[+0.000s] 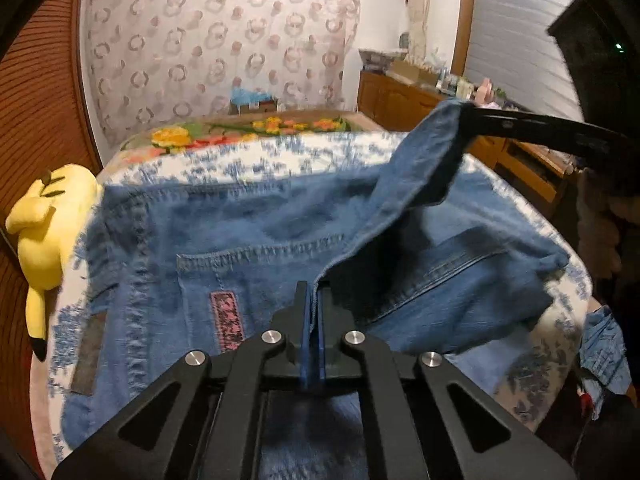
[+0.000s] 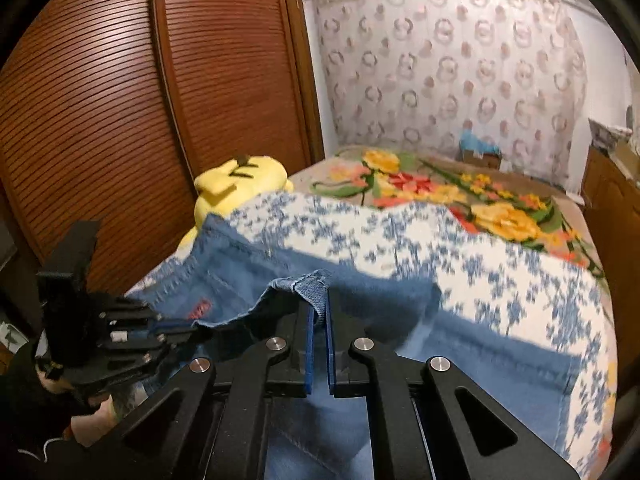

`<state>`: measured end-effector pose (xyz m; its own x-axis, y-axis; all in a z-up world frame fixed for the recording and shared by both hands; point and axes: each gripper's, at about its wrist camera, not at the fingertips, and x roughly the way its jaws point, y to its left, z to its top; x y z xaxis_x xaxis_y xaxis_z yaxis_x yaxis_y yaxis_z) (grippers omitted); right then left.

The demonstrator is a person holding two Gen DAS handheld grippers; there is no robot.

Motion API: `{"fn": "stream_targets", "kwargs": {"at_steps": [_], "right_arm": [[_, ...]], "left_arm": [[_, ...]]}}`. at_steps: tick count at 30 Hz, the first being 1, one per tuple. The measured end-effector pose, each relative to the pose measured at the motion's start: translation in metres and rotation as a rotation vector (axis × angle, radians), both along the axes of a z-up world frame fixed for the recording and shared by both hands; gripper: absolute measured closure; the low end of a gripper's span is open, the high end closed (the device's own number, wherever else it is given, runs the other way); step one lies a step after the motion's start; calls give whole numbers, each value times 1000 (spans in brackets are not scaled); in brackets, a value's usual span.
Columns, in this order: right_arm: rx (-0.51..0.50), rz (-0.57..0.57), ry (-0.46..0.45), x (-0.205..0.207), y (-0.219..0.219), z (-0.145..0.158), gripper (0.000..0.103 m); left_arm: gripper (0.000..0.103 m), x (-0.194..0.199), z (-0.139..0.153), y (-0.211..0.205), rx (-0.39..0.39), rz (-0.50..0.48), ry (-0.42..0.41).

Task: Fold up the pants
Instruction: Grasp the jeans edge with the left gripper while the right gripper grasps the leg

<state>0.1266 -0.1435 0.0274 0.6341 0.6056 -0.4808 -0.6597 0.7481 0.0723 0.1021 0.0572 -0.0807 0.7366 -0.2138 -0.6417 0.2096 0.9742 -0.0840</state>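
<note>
Blue denim pants (image 1: 240, 232) lie across a bed, with a back pocket and a pink label facing up. My left gripper (image 1: 313, 296) is shut on a denim edge at the near side. In the same view my right gripper (image 1: 466, 110) reaches in from the upper right and holds a corner of the denim lifted above the bed. In the right wrist view the pants (image 2: 480, 360) drape over the bed's near side, and my right gripper (image 2: 319, 308) is shut on a hemmed edge. My left gripper (image 2: 180, 330) shows at the left, clamped on the cloth.
The bed carries a blue-and-white floral sheet (image 2: 500, 272) and a flowered blanket (image 2: 440, 188) farther back. A yellow plush toy (image 1: 44, 216) (image 2: 240, 184) lies by the slatted wooden wardrobe doors (image 2: 100, 120). A wooden cabinet (image 1: 400, 96) lines the right wall. A person's hand (image 2: 100, 412) grips the left tool.
</note>
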Motion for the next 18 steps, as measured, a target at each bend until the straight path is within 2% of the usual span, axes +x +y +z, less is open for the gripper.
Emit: {"fn": "stream_targets", "kwargs": {"at_steps": [7, 11, 13, 14, 16, 18], "right_arm": [[9, 74, -83, -7, 26, 32, 99], [2, 105, -135, -10, 45, 45, 99], [2, 117, -146, -12, 50, 48, 99], [1, 120, -149, -11, 50, 48, 99], [-4, 131, -148, -11, 54, 48, 99], [-18, 140, -152, -9, 57, 46, 99]], "left_arm": [[100, -36, 45, 33, -43, 32, -105], [100, -42, 50, 51, -39, 66, -123], [99, -39, 46, 58, -63, 68, -106], [96, -36, 42, 60, -70, 71, -90], [80, -33, 34, 60, -65, 83, -75], [56, -36, 31, 60, -95, 77, -81]]}}
